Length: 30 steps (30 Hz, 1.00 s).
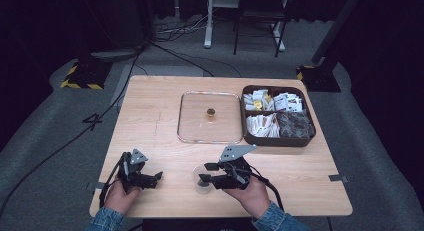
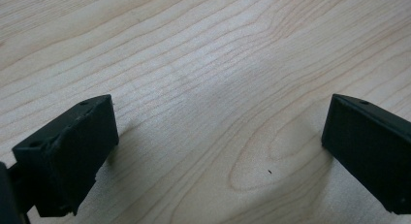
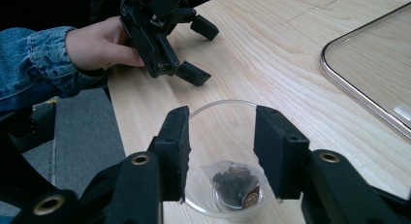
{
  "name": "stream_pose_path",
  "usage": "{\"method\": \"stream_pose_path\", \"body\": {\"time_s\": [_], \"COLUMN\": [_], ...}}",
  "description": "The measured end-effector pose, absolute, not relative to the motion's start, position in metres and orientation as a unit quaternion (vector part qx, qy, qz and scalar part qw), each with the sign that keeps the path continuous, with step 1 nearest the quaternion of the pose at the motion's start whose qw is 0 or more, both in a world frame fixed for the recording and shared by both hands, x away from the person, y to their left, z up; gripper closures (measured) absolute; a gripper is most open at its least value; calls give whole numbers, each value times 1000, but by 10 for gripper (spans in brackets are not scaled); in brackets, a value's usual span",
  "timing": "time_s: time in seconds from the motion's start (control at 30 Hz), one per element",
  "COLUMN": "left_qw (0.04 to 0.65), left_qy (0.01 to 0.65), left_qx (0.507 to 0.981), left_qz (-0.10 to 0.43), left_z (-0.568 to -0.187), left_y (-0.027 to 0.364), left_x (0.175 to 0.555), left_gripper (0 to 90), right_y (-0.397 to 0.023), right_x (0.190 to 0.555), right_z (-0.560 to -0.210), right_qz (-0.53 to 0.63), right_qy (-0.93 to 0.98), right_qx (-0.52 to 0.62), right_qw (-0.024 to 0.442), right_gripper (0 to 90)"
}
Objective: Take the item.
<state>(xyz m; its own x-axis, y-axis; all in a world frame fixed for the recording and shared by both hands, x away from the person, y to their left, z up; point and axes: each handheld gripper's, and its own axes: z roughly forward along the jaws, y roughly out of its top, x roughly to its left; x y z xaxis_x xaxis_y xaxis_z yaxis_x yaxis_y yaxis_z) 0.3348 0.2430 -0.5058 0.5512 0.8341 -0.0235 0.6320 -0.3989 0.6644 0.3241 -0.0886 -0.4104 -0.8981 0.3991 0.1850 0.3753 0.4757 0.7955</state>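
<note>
Between my right tongs' (image 3: 220, 146) parted jaws sits a clear plastic cup (image 3: 224, 156) holding a dark-filled tea bag (image 3: 232, 183), its label unreadable; my left tongs (image 2: 218, 151) gape over bare wooden table (image 2: 203, 64).

Pretty plain here: the left gripper (image 2: 218, 146) has its two black fingers (image 2: 68, 156) spread wide apart, hovering close over the light wood-grain surface (image 2: 208, 64), with nothing but bare wood between them.
</note>
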Motion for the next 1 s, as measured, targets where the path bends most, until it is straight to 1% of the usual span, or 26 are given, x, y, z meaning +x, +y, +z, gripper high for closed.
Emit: {"method": "stream_pose_path", "body": {"time_s": [0.23, 0.53, 0.67, 0.7, 0.77, 1.0], "left_qw": [319, 318, 320, 319, 319, 318], "left_qy": [446, 444, 447, 447, 447, 448], "left_qx": [821, 823, 821, 821, 821, 821], "left_qz": [158, 156, 158, 158, 158, 158], "left_z": [-506, -506, -506, -506, -506, -506], "left_y": [243, 243, 243, 243, 243, 243], "left_x": [335, 335, 334, 334, 334, 332], "left_gripper": [0, 0, 1, 1, 1, 1], "right_y": [-95, -121, -137, -147, -151, -189], "right_x": [325, 327, 328, 331, 332, 338], "right_z": [-404, -385, -379, -377, -376, -368], "right_qz": [470, 484, 484, 482, 481, 484], "right_qy": [853, 840, 837, 836, 835, 824], "right_qx": [227, 241, 248, 257, 259, 283], "right_qw": [22, 43, 58, 62, 62, 84], "right_gripper": [529, 459, 434, 416, 414, 377]}}
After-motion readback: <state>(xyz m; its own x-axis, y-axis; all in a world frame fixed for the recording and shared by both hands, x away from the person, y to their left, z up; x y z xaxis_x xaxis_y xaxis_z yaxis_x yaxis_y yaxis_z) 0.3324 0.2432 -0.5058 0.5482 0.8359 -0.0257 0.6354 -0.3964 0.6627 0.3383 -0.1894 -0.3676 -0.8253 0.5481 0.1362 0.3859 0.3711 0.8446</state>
